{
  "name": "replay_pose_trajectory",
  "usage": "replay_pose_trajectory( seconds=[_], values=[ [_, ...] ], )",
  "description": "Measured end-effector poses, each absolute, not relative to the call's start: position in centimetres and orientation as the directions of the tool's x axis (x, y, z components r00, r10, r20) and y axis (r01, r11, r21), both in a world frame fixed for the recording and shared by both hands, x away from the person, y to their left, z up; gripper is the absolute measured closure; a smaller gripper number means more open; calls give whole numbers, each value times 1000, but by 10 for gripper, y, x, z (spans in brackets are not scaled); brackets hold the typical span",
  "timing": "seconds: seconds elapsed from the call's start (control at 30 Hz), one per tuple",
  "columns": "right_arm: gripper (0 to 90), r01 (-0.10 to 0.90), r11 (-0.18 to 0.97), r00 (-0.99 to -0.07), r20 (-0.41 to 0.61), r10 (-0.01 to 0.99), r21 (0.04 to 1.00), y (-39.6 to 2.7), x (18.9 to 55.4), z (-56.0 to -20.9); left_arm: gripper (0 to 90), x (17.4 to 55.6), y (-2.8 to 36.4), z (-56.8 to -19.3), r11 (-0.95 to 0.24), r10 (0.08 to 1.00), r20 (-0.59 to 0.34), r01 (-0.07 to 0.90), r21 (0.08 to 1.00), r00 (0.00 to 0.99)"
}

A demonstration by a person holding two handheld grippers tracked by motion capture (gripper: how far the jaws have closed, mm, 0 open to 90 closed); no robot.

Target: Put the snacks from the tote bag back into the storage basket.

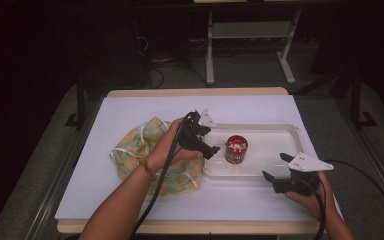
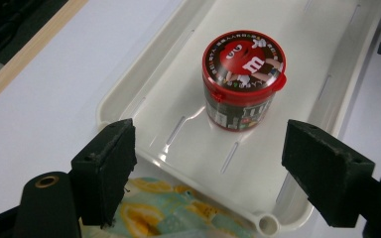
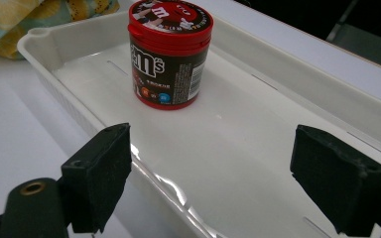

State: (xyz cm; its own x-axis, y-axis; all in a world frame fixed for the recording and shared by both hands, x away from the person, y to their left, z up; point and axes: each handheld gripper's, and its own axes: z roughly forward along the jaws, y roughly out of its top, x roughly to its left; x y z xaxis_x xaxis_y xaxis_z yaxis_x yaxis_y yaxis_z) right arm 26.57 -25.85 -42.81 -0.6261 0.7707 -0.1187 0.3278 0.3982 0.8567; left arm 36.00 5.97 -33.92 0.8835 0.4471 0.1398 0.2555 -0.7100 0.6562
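High view gives me the layout: my left tool (image 1: 206,145) hovers at the near-left end of the white tray (image 1: 275,131), and my right tool (image 1: 280,175) sits off the tray's near edge, lower right. Both tools are spread wide and hold nothing. The red-lidded candy tub (image 1: 236,149) stands upright inside the tray, straight ahead of the left tool and just beyond its tips; from the right tool it lies ahead and to the left, farther off. Under my left wrist is the patterned cloth (image 1: 140,145), lying on the counter (image 1: 130,107) beside the tray.

I judge this the approach step, with the tub not yet gripped. Next I would push the left tool forward until the tub stands between its jaws, keep them level with the tub's wall below the lid, then close.
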Motion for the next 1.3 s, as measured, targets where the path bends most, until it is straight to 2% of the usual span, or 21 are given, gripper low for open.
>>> replay_pose_trajectory(
  seconds=[0.43,1.3],
  values=[
    [157,326,398,-627,-119,770,858,-259,265,-427,225,353,83,-337,-720,452,204,220,658,868],
    [156,323,398,-629,-119,768,859,-258,265,-427,203,352,124,-340,-720,467,210,231,654,859]
  ],
)
